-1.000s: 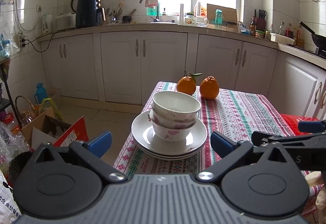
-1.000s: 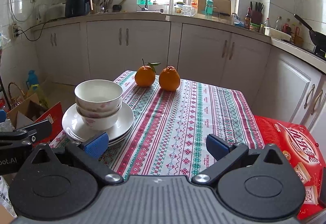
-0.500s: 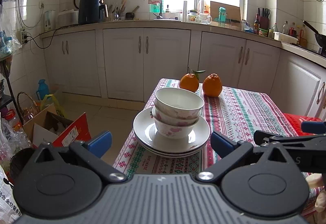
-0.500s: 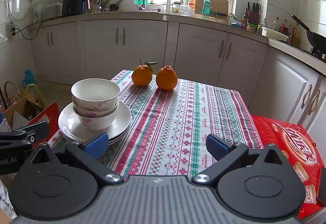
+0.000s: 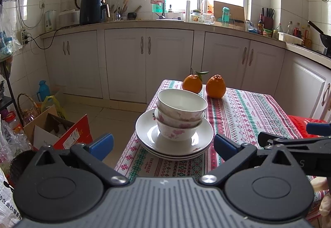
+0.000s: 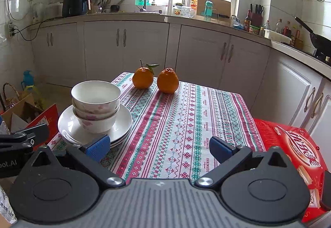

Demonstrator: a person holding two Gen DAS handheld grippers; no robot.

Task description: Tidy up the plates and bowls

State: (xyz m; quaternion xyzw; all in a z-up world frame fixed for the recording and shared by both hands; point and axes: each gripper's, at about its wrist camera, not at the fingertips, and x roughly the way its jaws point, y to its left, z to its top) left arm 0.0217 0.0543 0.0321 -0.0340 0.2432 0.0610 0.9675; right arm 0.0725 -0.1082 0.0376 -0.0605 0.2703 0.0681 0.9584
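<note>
Three white bowls with pink flowers (image 5: 180, 113) (image 6: 96, 104) are nested upright on a pile of white plates (image 5: 198, 145) (image 6: 124, 124) at the near left corner of the table. My left gripper (image 5: 163, 146) is open, short of the pile, its blue pads wider apart than the plates and touching nothing. My right gripper (image 6: 158, 148) is open over the patterned cloth, to the right of the pile, holding nothing. Part of the right gripper (image 5: 293, 141) shows at the right of the left wrist view.
Two oranges (image 5: 203, 85) (image 6: 155, 80) sit at the table's far edge. A red box (image 6: 289, 145) lies off the table's right side. An open cardboard box (image 5: 55, 128) and bags stand on the floor at left. White cabinets (image 5: 144, 62) line the back.
Both views have tilted slightly upward and drawn back a little; the bowls and plates sit lower in the frames. Both grippers stay open and the stack has not moved.
</note>
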